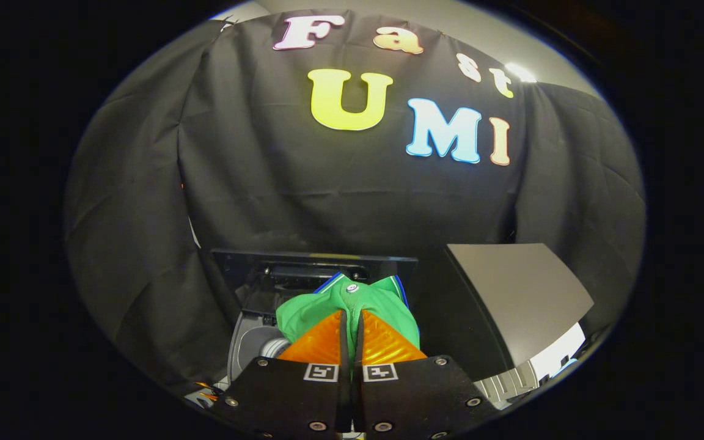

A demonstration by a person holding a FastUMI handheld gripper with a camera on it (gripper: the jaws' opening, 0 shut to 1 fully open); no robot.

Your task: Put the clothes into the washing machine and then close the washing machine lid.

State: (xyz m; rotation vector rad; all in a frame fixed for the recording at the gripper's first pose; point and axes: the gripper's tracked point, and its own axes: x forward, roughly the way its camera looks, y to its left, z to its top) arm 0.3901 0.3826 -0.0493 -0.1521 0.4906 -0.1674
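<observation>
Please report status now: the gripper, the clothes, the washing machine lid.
Gripper jaws shut on green garment, held above the open washing machine. Lid raised, off to the right. Nothing in the way.

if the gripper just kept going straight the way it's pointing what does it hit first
The gripper is already shut on the green garment. Straight ahead, that cloth would probably meet the raised washing machine lid first, though depth is hard to judge.
</observation>
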